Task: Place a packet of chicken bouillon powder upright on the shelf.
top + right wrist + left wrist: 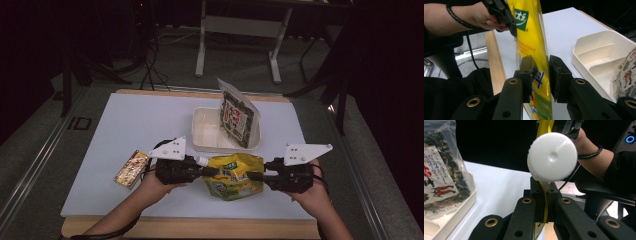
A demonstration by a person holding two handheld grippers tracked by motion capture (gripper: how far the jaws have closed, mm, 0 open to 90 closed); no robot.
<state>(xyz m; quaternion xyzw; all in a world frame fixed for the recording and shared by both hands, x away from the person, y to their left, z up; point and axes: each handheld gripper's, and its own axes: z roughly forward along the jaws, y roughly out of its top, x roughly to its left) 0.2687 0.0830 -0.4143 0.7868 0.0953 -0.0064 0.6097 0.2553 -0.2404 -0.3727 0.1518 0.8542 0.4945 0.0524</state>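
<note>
Your left gripper (210, 171) is clamped on the left edge of the glossy yellow stand-up pouch with a white screw cap (234, 176), and your right gripper (255, 176) pinches its right edge. The pouch sits between them, just in front of the white divided plastic tray (205, 131). Your left gripper view meets the round cap (552, 157) face-on; your right gripper view shows the pouch's printed face.

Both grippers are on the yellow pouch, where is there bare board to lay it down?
Free: the far-left stretch of the white board, left of the white tray and beyond the small packet; also the strip right of the tray. Crowded: the near middle, around the yellow pouch.
</note>
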